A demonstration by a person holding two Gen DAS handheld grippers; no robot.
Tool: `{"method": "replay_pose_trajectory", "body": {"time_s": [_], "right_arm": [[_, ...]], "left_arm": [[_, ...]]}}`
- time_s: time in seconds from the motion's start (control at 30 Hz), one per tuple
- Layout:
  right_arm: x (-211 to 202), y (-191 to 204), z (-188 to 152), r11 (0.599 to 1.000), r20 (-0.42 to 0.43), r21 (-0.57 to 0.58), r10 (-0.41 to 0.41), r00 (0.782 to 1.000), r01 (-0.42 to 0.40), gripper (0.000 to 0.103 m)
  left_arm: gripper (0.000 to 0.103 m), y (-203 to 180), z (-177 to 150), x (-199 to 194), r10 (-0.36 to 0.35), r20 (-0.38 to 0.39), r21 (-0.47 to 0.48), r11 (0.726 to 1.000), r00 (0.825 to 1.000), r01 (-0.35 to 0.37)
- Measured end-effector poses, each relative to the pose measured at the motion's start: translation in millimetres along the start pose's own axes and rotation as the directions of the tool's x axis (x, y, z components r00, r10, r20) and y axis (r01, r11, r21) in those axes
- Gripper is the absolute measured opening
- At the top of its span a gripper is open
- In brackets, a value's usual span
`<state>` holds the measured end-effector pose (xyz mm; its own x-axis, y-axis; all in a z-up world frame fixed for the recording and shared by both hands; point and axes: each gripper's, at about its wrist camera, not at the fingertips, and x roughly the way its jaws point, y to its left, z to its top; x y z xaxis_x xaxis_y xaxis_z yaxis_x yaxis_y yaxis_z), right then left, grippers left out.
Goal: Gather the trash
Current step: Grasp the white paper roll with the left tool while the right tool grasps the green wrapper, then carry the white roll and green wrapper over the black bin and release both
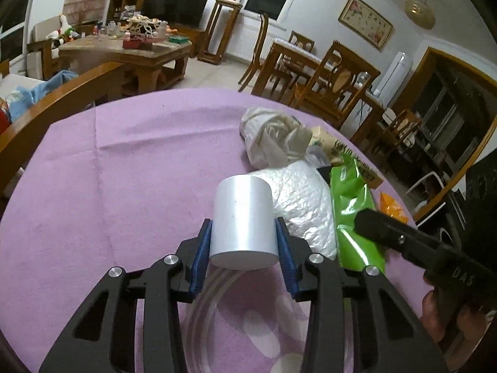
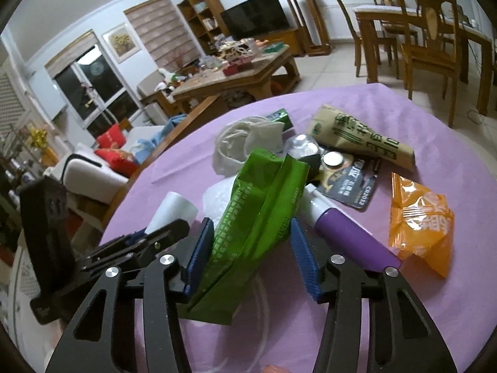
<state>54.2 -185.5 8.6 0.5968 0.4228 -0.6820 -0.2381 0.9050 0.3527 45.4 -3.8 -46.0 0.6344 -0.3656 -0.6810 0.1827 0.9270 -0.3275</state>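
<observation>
On the purple tablecloth (image 1: 108,186) a white cylinder (image 1: 243,217) stands between the blue pads of my left gripper (image 1: 243,242), and both pads press its sides. A green foil packet (image 2: 251,217) lies lengthwise between the pads of my right gripper (image 2: 253,239), which touch it on both sides. In the left wrist view the green packet (image 1: 351,205) sits to the right of the cylinder, with a black finger of the right gripper (image 1: 376,227) over it. In the right wrist view the white cylinder (image 2: 175,211) is at the left, in the left gripper's black fingers (image 2: 167,233).
More trash lies on the cloth: a crumpled white bag (image 2: 245,146), a purple tube (image 2: 351,239), an orange wrapper (image 2: 419,227), a tan packet (image 2: 363,136), a dark battery card (image 2: 351,183) and white bubble wrap (image 1: 304,205). Wooden chairs (image 1: 335,84) and a sofa arm (image 1: 62,102) border the table.
</observation>
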Motion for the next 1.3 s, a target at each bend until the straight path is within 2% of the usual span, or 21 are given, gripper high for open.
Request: {"method": "replay_pose_trajectory", "body": {"time_s": [0.13,0.27,0.43,0.53,0.67,0.7,0.83,0.93,0.97,1.0,1.07,1.17,1.3], "right_arm": [[-16,-3,-3,0.999,0.044,0.026,0.036,0.998,-0.038,0.048],[-52,-12,-6,0.996,0.129,0.058,0.063,0.990,-0.071,0.048],[-117,-28,-15,0.999,0.268,0.047,0.006,0.963,-0.019,0.048],[-162,-45,-27,0.997,0.363,0.048,-0.080,0.928,0.066,0.048],[-217,-75,-48,0.982,0.467,0.094,-0.186,0.864,0.161,0.048],[-234,-86,-56,0.976,0.494,0.115,-0.216,0.842,0.184,0.048],[-286,-124,-80,0.955,0.552,0.191,-0.297,0.779,0.229,0.048],[-317,-153,-99,0.933,0.571,0.254,-0.356,0.739,0.253,0.048],[-327,-161,-106,0.924,0.575,0.276,-0.380,0.725,0.266,0.048],[-341,-175,-116,0.907,0.578,0.309,-0.419,0.701,0.287,0.048],[-356,-192,-130,0.886,0.573,0.348,-0.460,0.679,0.307,0.048],[-384,-229,-158,0.831,0.543,0.438,-0.549,0.636,0.344,0.048],[-405,-265,-188,0.770,0.503,0.515,-0.627,0.596,0.376,0.048]], "left_arm": [[0.040,-1,1,-9,-0.019,0.046,0.007,1.000,0.999,0.018],[0.040,-6,3,-19,-0.062,0.101,0.026,0.998,0.993,0.059],[0.040,-20,3,-20,-0.120,0.092,0.053,0.992,0.988,0.116],[0.040,-44,1,-25,-0.155,0.085,0.113,0.983,0.984,0.145],[0.040,-83,-2,-33,-0.223,0.082,0.180,0.962,0.971,0.206],[0.040,-94,-3,-35,-0.243,0.080,0.201,0.954,0.967,0.223],[0.040,-152,-9,-37,-0.319,0.055,0.307,0.907,0.946,0.288],[0.040,-202,-18,-30,-0.394,0.004,0.368,0.855,0.919,0.365],[0.040,-220,-22,-26,-0.426,-0.022,0.385,0.832,0.905,0.401],[0.040,-237,-27,-23,-0.451,-0.045,0.400,0.810,0.891,0.429],[0.040,-270,-37,-17,-0.501,-0.090,0.426,0.762,0.861,0.488],[0.040,-321,-54,-1,-0.550,-0.175,0.456,0.690,0.817,0.562],[0.040,-375,-83,17,-0.583,-0.273,0.484,0.604,0.766,0.633]]}}
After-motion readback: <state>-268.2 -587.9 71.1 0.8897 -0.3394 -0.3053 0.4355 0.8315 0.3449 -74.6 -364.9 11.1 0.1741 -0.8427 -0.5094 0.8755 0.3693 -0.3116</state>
